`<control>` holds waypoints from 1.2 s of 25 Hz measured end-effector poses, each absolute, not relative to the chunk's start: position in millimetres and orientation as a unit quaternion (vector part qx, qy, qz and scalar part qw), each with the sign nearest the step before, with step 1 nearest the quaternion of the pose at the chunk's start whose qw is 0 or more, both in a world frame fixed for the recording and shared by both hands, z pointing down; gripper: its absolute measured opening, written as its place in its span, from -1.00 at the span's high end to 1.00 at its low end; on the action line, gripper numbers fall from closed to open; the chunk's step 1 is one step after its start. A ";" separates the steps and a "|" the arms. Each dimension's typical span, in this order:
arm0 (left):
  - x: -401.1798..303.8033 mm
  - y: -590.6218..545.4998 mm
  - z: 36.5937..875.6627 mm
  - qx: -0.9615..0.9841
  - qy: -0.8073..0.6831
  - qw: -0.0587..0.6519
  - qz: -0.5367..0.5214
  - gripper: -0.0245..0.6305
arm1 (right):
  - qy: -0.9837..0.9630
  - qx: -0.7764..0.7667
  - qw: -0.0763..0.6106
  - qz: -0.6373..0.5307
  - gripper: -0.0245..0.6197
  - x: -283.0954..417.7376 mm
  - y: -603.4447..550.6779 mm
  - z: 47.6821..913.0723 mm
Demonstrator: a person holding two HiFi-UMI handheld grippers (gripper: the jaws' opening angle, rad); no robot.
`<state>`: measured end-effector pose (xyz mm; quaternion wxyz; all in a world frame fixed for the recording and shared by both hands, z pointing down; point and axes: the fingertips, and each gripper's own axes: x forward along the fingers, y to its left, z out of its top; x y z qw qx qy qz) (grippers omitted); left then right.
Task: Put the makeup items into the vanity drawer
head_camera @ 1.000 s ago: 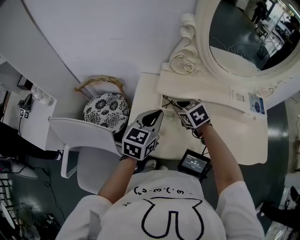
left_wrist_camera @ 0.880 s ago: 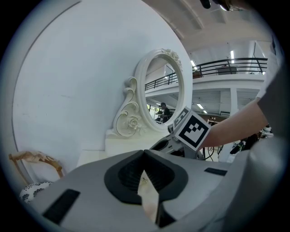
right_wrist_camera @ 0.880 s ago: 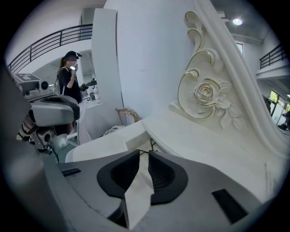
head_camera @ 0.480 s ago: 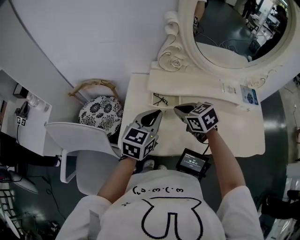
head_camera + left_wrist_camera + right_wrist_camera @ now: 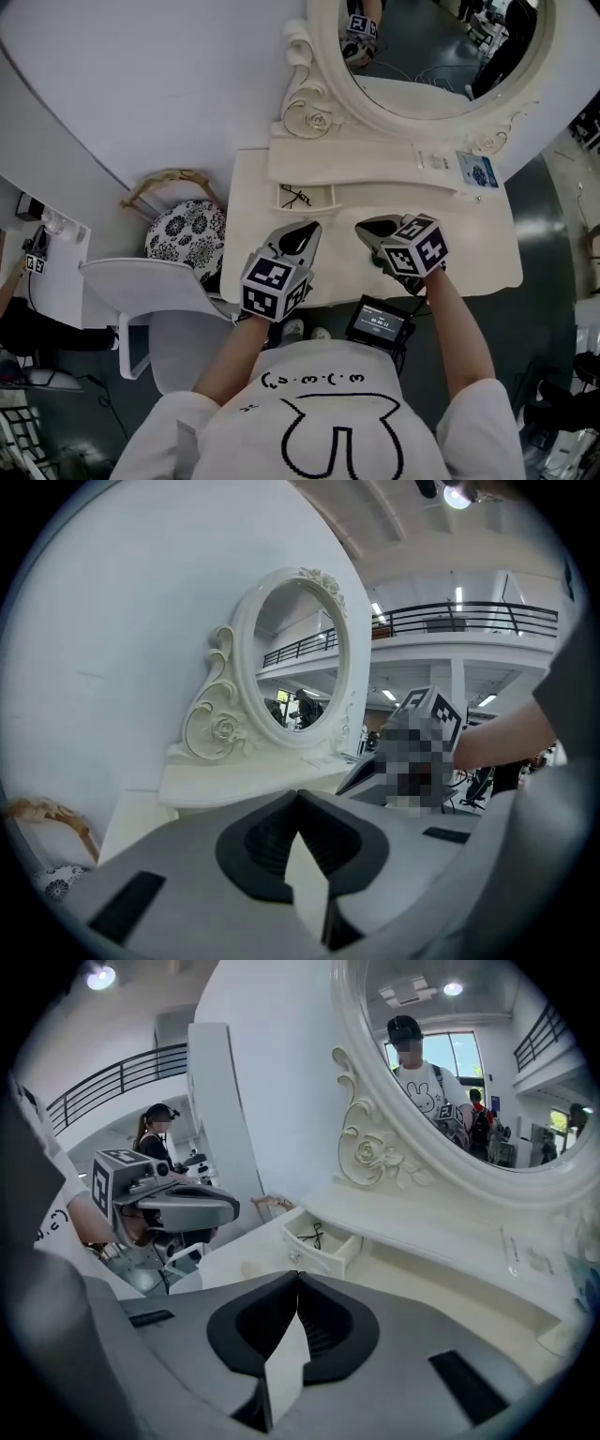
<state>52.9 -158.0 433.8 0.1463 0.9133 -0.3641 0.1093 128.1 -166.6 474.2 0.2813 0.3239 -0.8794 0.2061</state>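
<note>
On the vanity table (image 5: pixel 469 234), far left of the top, one drawer (image 5: pixel 303 210) stands pulled open. One thin dark item (image 5: pixel 297 196) lies inside it. It is too small to identify, but it is judged to be the makeup item of the task. No other loose makeup item shows on the table top.

Tongs: two. The left gripper (image 5: pixel 309 228) has its jaws closed tip to tip with nothing between them. The right gripper (image 5: pixel 364 228) is likewise closed and empty. Both hang over the near part of the table, on the near side of the drawer. The left one is closer to it, and neither touches it.

Step in hand, as judged: stowing appears done, and the drawer is not yet shut. The next move calls for a closed jaw tip set against the drawer front and a straight push toward the far side, square on so the drawer does not skew.

Other count: one oval mirror (image 5: pixel 422 47), one white chair (image 5: pixel 159 281), one patterned stool (image 5: pixel 186 234), and one small screen (image 5: pixel 379 322) at the person's waist.
</note>
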 end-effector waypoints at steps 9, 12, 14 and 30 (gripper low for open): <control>86.8 -145.0 437.9 0.923 -0.335 0.146 0.123 0.94 | -0.858 0.345 0.304 0.230 0.87 183.8 -139.6 495.9; 93.0 -140.7 441.0 0.925 -0.326 0.144 0.130 0.94 | -0.849 0.328 0.333 0.245 0.29 191.2 -129.1 515.0; 94.0 -140.3 442.7 0.925 -0.325 0.143 0.134 0.94 | -0.842 0.318 0.366 0.236 0.11 197.6 -125.2 528.5; 83.9 -141.6 451.3 0.919 -0.333 0.147 0.151 0.94 | -0.786 0.187 0.571 0.144 0.60 219.2 -114.9 596.7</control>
